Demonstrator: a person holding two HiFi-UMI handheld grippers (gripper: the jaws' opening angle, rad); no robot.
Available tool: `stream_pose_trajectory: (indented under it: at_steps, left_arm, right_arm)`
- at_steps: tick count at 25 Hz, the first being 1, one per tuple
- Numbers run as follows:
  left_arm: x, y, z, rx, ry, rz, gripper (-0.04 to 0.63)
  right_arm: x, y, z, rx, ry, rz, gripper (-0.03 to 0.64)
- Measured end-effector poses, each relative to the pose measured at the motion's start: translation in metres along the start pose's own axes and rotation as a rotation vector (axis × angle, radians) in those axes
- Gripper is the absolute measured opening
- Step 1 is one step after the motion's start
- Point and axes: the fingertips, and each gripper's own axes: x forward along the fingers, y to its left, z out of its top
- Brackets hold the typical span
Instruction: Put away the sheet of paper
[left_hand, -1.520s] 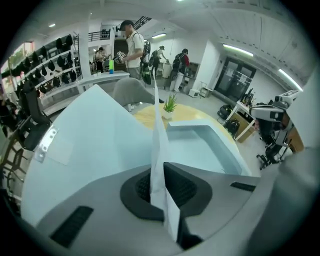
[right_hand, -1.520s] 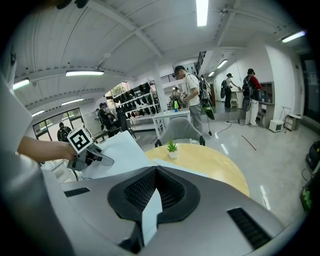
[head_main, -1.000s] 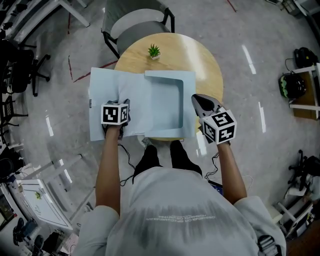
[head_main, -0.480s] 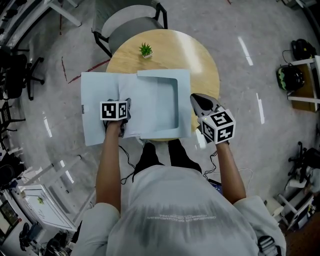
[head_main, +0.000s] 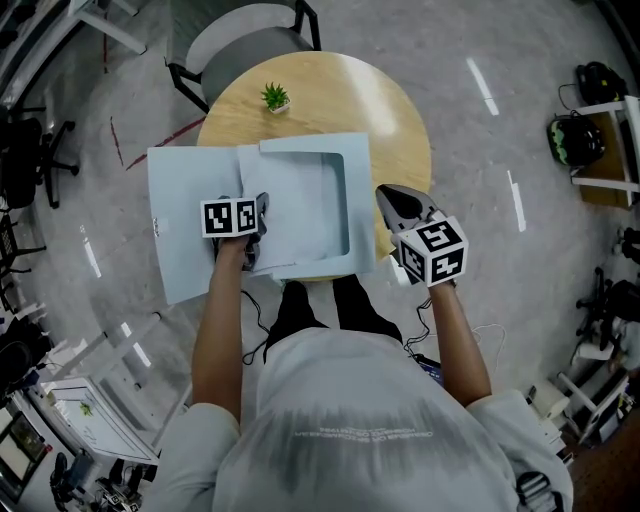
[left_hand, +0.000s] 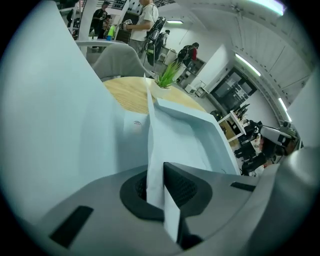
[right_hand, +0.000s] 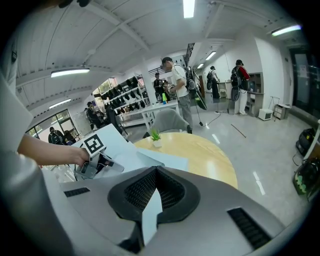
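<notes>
**Left gripper pinches the paper over the open folder**

The left gripper (head_main: 260, 216) is clenched on the near edge of the pale, thin sheet of paper (head_main: 295, 205). In the left gripper view the sheet (left_hand: 155, 142) stands on edge between the two dark ribbed pads, which press on it from either side, and it runs away from the jaws toward the far side of the table.

The sheet sits at the middle of an open pale blue card folder (head_main: 185, 220). Its left flap spreads wide to the left, and a pocket with a raised frame (head_main: 358, 200) lies to the right. How far the sheet is tucked into that pocket cannot be told.

The folder lies on the round light-wood table (head_main: 330, 95). Its left flap and near edge reach out past the tabletop over the grey floor. A small green potted plant in a white pot (head_main: 274, 98) stands on the far part of the table, apart from the folder. A grey padded chair with a dark frame (head_main: 235, 30) stands beyond it.

The right gripper (head_main: 390, 198) hovers just beside the folder's right edge. In its own view the jaws (right_hand: 156, 172) are closed together at the tips and grasp nothing.
</notes>
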Motion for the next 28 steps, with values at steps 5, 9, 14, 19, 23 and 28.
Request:
stream_pose_trajectory:
  at_steps: [5,9,14,19,23,28]
  left_arm:
    - [0.020,-0.013,-0.005,-0.005,0.021,-0.030,0.018]
    - [0.032,-0.026,-0.006,-0.028,0.023,-0.066,0.018]
    - [0.043,-0.041,-0.005,-0.037,0.021,-0.092,0.018]
    - [0.054,-0.057,-0.004,-0.053,0.014,-0.129,0.018]
    - [0.063,-0.068,-0.003,-0.058,0.010,-0.140,0.019]
    - [0.065,-0.074,-0.001,-0.035,-0.004,-0.136,0.020]
  right_arm:
    - [0.000,-0.008,-0.004,0.005,0.009,-0.005,0.028]
    - [-0.003,-0.012,-0.010,0.009,0.019,-0.010,0.028]
    - [-0.010,-0.018,-0.017,0.017,0.029,-0.024,0.028]
    - [-0.015,-0.024,-0.022,0.023,0.032,-0.040,0.028]
    - [-0.017,-0.029,-0.025,0.025,0.033,-0.044,0.028]
    - [-0.025,-0.030,-0.027,0.026,0.030,-0.055,0.028]
